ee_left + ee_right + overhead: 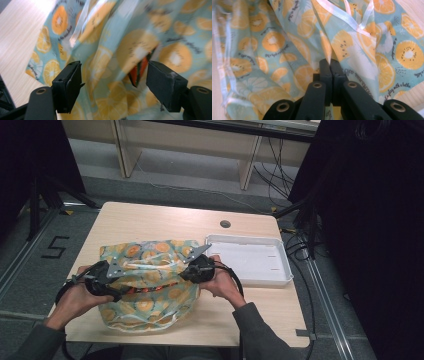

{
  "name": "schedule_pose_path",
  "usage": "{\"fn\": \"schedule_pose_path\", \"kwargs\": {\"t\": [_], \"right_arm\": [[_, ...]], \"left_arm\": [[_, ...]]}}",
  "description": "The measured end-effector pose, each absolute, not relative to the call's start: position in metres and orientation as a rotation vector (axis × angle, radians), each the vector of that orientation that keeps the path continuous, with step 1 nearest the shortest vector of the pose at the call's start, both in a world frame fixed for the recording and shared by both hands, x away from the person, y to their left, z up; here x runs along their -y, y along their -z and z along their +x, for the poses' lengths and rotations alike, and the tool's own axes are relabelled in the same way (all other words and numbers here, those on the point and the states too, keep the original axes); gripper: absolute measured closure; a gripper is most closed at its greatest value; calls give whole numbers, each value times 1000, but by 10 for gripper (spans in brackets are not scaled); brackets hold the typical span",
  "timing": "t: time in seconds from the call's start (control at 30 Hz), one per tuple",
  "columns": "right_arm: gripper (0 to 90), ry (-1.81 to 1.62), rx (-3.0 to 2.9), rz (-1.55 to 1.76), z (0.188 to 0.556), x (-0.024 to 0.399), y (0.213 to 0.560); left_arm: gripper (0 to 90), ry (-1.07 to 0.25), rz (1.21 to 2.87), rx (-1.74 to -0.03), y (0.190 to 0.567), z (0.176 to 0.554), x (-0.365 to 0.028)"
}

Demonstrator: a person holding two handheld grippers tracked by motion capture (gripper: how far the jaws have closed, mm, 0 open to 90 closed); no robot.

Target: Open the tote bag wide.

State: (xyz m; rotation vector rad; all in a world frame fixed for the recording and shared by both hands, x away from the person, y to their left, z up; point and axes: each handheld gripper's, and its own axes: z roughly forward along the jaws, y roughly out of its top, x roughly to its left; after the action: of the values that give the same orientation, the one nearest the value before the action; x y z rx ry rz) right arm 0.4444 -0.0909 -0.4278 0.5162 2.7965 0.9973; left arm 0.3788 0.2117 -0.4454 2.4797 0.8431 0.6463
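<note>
At the near edge of the pale wooden tabletop (150, 217), a person's two hands work a crumpled pale-blue fabric bag printed with orange and kiwi slices (145, 285), which lies just left of a shallow white plastic tray (280, 277). The left gripper (113, 82) stands at the bag's left side with its jaws spread wide and nothing between the pads; in the left gripper view a fold of the printed cloth hangs just beyond them, with a red-orange object (138, 71) showing through a gap in the fabric. The right gripper (329, 63), on the side of the bag nearer the tray, has its jaws pressed together on a ridge of the cloth, close below the bag's white ribbon trim (347, 18).

Judging by this, the bag is being held and opened or rearranged. To do it well, the right gripper should keep its pinch firm and steady while the left closes squarely on one layer of the facing fold, not a bunch, and clear of the red-orange object. Pulling the two apart gently would spare the thin cloth. Beyond the bag the far tabletop carries a small round grommet (225, 224).
</note>
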Motion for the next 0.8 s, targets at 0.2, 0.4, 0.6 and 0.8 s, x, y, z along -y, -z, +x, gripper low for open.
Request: {"fn": "schedule_pose_path", "kwargs": {"t": [0.2, 0.4, 0.6, 0.8], "right_arm": [[900, -1102, -2815, 502, 436, 99, 416], [900, -1219, -2823, 460, 428, 105, 398], [900, -1209, -2615, 558, 452, 94, 390], [900, -1010, -2496, 620, 490, 71, 420]], "left_arm": [[793, -529, 2493, -762, 446, 376, -214], [884, -255, 2422, -708, 411, 370, -231], [884, -134, 2213, -836, 398, 403, -246], [879, -220, 2214, -1030, 429, 448, -249]]}}
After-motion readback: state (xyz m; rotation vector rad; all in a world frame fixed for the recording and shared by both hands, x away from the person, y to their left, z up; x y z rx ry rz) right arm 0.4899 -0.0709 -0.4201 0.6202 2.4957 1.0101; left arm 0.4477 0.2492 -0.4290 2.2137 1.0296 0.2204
